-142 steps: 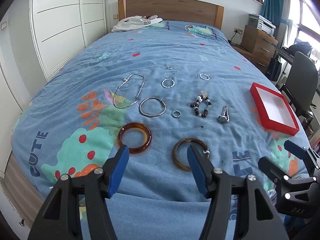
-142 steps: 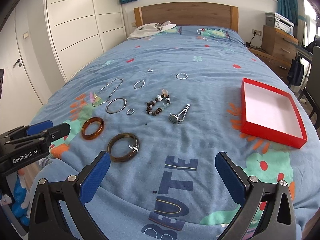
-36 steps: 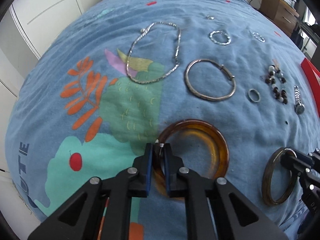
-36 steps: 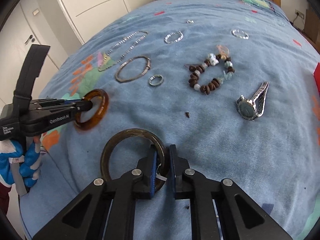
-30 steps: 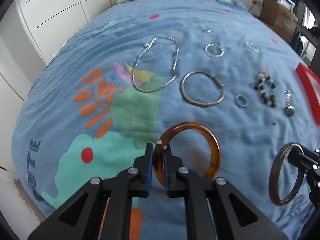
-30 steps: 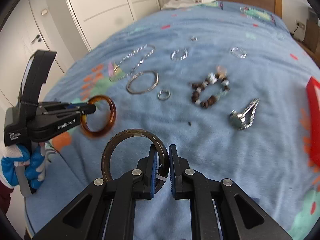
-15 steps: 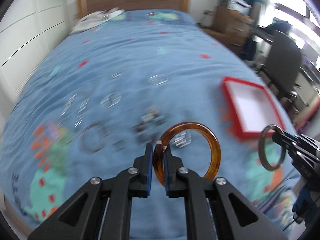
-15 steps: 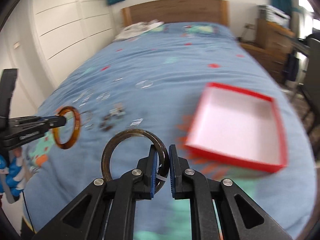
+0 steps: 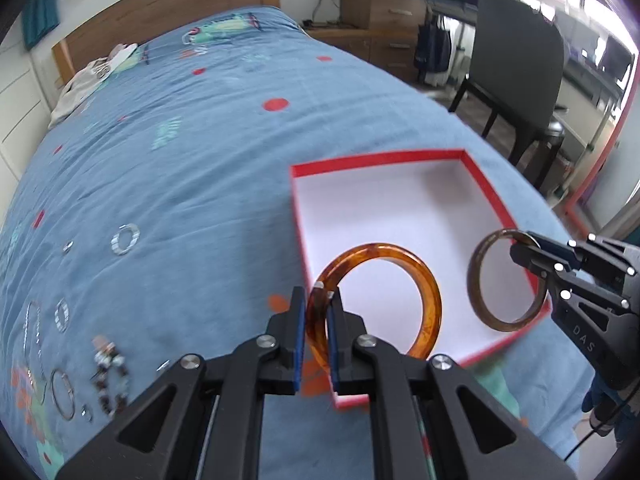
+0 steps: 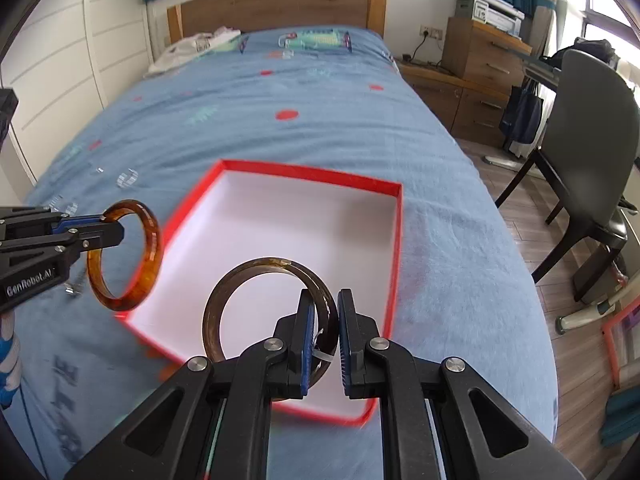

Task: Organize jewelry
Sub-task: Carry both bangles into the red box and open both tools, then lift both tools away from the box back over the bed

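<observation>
Holding the amber bangle point(image 9: 376, 300) pinched in my left gripper point(image 9: 317, 334) and the dark bangle point(image 10: 268, 312) loosely between my slightly parted right gripper point(image 10: 323, 340), I judge both hang over the red box point(image 10: 396, 240), right one deeper inside.

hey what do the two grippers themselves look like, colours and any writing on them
Both are black plastic with silver screws and blue pads on the fingers. The left gripper reads "GenRobot.AI" in white on its side in the right wrist view; the right gripper shows "DAS". A blue-and-white glove grips the left one.

blue bedspread point(image 10: 320, 112) | wooden headboard point(image 10: 276, 4) | grey chair point(image 10: 588, 128) | wooden dresser point(image 10: 484, 56)
</observation>
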The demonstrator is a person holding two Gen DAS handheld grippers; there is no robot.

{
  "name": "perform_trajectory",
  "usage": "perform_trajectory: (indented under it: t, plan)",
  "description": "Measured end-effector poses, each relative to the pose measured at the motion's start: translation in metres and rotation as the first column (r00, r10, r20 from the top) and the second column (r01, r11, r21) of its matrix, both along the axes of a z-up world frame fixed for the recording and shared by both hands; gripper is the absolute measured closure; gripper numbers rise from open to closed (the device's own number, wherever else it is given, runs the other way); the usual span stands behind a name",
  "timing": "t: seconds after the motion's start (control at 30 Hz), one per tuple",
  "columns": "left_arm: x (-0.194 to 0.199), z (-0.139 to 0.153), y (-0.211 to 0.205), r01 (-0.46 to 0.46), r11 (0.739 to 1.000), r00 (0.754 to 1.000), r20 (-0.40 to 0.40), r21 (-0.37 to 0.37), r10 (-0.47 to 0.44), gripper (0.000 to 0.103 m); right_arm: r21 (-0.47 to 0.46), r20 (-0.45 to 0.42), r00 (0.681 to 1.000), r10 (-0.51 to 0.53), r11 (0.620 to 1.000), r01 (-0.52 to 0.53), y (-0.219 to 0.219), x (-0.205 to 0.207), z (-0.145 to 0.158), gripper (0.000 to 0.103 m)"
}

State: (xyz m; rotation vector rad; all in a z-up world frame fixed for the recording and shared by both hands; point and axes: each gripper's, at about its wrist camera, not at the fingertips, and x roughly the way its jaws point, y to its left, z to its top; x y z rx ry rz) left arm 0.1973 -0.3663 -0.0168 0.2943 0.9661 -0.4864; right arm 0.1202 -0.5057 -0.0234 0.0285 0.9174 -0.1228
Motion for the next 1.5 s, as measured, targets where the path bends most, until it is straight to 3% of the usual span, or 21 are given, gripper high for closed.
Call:
perform_trajectory:
  t: [0.23, 0.4, 0.7, 0.77, 0.9, 0.93, 1.0, 1.1, 1.37, 1.5]
  plan:
    - [0.005, -0.042, -0.024, -0.007, 0.999, 0.999, -0.035, 0.054, 0.009, 0.094, -0.061, -0.058, 0.997, 0.055, 0.996, -0.059, -0.018, 0.013, -0.03, 0.091]
    - [0.004, -0.059, -0.028, 0.001, 0.997, 0.998, -0.056, 0.078, 0.003, 0.094, -0.117, -0.088, 0.988, 0.128, 0.984, -0.138, -0.009, 0.013, -0.042, 0.092]
    - [0.008, -0.063, -0.03, -0.005, 0.996, 0.996, -0.085, 0.089, 0.013, 0.093, -0.183, -0.157, 0.961, 0.226, 0.95, -0.253, 0.0, 0.014, -0.046, 0.093]
    - [0.01, -0.061, -0.028, -0.007, 0.998, 0.994, -0.11, 0.066, 0.014, 0.093, -0.187, -0.164, 0.96, 0.229, 0.948, -0.258, 0.0, 0.013, -0.045, 0.083]
    - [0.017, -0.055, -0.024, -0.013, 1.0, 0.986, -0.167, 0.019, 0.016, 0.089, -0.174, -0.166, 0.96, 0.227, 0.951, -0.255, 0.0, 0.009, -0.035, 0.076]
    - [0.018, -0.053, -0.024, -0.014, 1.0, 0.984, -0.176, 0.01, 0.016, 0.087, -0.185, -0.159, 0.962, 0.221, 0.951, -0.249, 0.001, 0.006, -0.03, 0.066]
    - [0.016, -0.044, -0.022, -0.01, 1.0, 0.983, -0.181, -0.011, 0.008, 0.081, -0.184, -0.123, 0.971, 0.207, 0.956, -0.227, 0.0, -0.002, -0.017, 0.061]
    - [0.007, -0.02, -0.017, -0.021, 0.999, 0.992, -0.128, -0.037, 0.016, 0.07, -0.185, -0.084, 0.982, 0.171, 0.965, -0.184, -0.005, -0.016, 0.004, 0.058]
    - [-0.03, 0.09, 0.041, -0.037, 0.989, 0.998, 0.039, -0.143, 0.043, 0.07, -0.163, 0.098, 0.988, 0.117, 0.982, -0.1, 0.009, -0.071, 0.101, 0.058]
    - [-0.05, 0.135, 0.095, -0.042, 0.991, 0.99, 0.125, -0.129, 0.058, 0.07, -0.149, 0.203, 0.973, 0.112, 0.985, -0.082, 0.028, -0.102, 0.152, 0.058]
